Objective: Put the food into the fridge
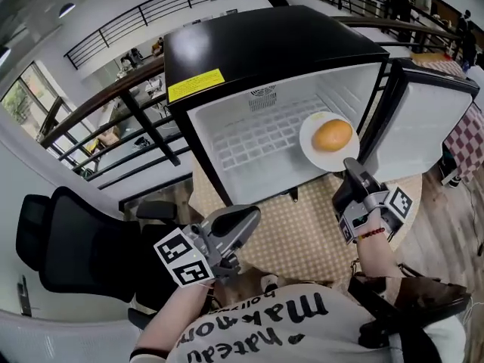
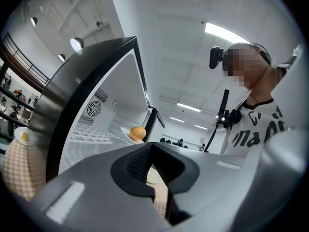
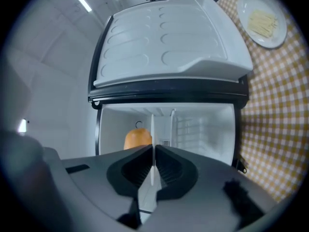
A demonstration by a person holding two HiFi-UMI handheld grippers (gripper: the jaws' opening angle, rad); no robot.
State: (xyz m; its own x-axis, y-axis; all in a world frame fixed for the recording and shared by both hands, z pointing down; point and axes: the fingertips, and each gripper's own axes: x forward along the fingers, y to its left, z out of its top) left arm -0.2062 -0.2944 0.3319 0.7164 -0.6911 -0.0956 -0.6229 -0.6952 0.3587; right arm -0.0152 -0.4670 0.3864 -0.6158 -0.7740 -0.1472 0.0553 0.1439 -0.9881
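Note:
A black mini fridge (image 1: 265, 51) stands open on the table, its door (image 1: 423, 119) swung to the right. My right gripper (image 1: 350, 165) is shut on the rim of a white plate (image 1: 311, 148) that carries a round golden bun (image 1: 333, 134), held at the right side of the fridge opening. In the right gripper view the plate edge (image 3: 152, 129) runs as a thin white line between the pads of the gripper (image 3: 153, 158), with the bun (image 3: 137, 139) to its left. My left gripper (image 1: 246, 218) hangs low in front of the fridge, jaws together and holding nothing; its own view shows the bun (image 2: 137, 132) far ahead.
A tan checked cloth (image 1: 302, 233) covers the table in front of the fridge. A second white plate (image 3: 263, 18) with pale yellow food lies on the cloth beside the fridge. A black office chair (image 1: 68, 248) stands at the left; railings run behind.

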